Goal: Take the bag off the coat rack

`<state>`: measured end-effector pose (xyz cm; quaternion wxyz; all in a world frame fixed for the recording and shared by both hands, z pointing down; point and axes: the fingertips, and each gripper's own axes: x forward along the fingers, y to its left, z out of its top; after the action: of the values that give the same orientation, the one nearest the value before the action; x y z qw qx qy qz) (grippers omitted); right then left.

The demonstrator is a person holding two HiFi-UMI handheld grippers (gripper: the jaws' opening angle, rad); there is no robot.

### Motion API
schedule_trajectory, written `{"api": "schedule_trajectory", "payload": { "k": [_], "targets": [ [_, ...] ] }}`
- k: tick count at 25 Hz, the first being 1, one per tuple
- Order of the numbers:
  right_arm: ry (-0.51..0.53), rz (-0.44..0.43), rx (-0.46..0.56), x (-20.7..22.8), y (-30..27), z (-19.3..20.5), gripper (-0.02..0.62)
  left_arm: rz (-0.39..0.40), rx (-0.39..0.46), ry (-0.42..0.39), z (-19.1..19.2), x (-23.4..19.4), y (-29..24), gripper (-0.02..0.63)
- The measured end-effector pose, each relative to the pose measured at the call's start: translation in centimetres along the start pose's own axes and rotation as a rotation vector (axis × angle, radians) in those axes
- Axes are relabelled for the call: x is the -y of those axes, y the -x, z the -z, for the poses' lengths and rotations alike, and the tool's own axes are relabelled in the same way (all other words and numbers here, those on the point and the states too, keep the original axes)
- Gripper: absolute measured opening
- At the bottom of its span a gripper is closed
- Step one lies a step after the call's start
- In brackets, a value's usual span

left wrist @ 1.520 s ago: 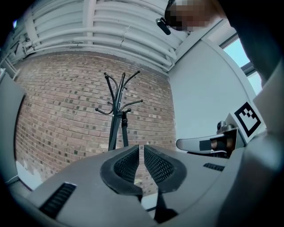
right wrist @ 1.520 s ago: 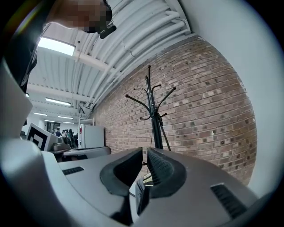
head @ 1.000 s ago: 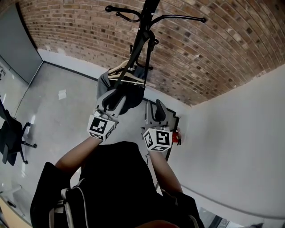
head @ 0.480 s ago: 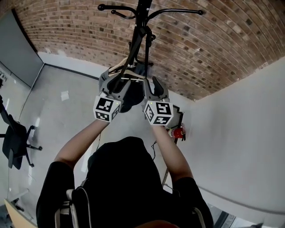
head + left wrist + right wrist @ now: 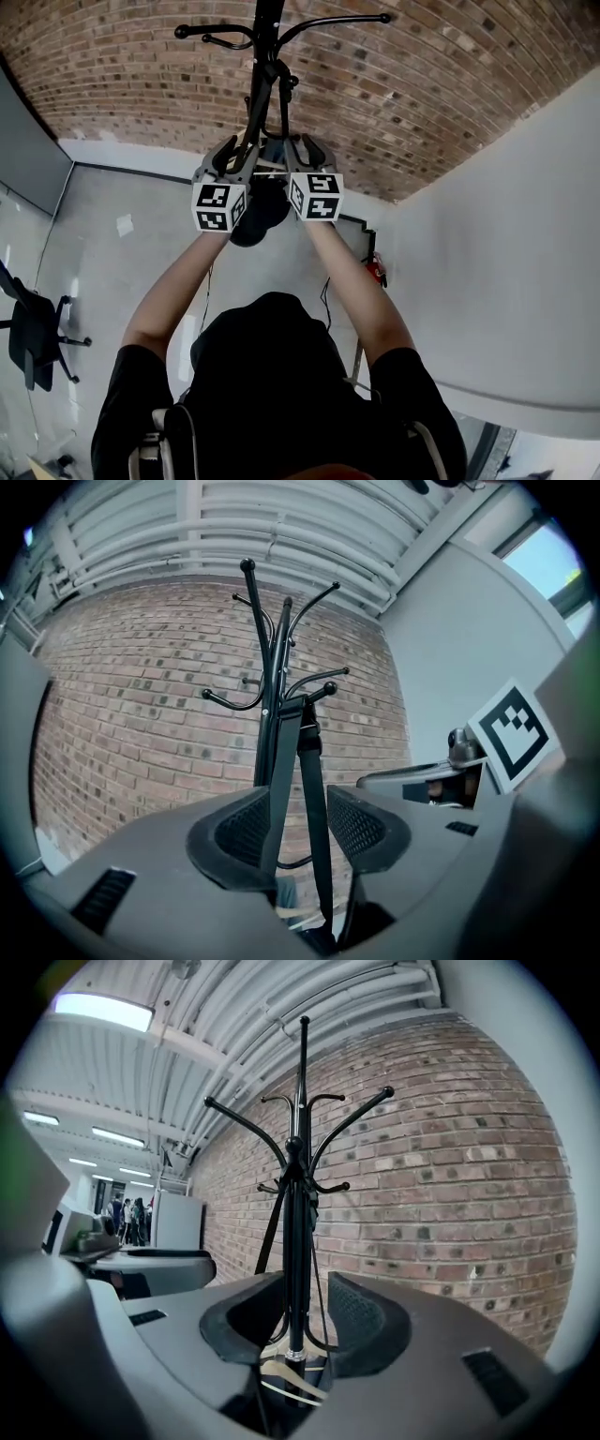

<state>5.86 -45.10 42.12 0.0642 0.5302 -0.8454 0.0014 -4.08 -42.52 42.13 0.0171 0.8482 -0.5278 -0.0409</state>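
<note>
The left tongs [image 5: 298,819], whose jaws have just been opening and bracket the strap [image 5: 317,789] unpinched, and the released right tongs [image 5: 302,1314] should clench that strap, then lift it off the hook [image 5: 319,692] of the coat rack [image 5: 266,56], freeing the bag [image 5: 255,206] hanging beside its pole.

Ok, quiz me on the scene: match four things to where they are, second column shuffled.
1 bag strap
2 coat rack pole
3 office chair
4 fire extinguisher

A on the floor, far left
B framed by the open jaws of the right gripper
C beside the white wall
D between the open jaws of the left gripper

Pairs: 1-D, 2-B, 3-A, 4-C.
The left gripper's jaws have just been opening, strap between them.
</note>
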Motion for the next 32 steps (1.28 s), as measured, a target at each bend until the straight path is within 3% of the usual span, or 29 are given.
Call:
{"api": "schedule_trajectory", "payload": {
  "k": [4, 11, 16, 32],
  "targets": [
    [0.111, 0.009, 0.004, -0.4, -2.3, -0.3, 0.129, -0.023, -0.001, -0.049, -0.3, -0.8, -1.2, 0.183],
    [0.129, 0.007, -0.066, 0.5, -5.8, 1.4, 0.127, -0.049, 0.006, -0.086, -0.6, -1.2, -3.4, 0.183],
    [0.149, 0.018, -0.113, 1.5, -7.4, 1.7, 0.127, -0.051, -0.047, -0.075, 0.5, -1.7, -5.1, 0.183],
    [0.082, 0.016, -0.103, 2.5, -10.3, 0.6, 0.122, -0.019, -0.118, -0.062, 1.0, -2.0, -8.2, 0.183]
  ]
}}
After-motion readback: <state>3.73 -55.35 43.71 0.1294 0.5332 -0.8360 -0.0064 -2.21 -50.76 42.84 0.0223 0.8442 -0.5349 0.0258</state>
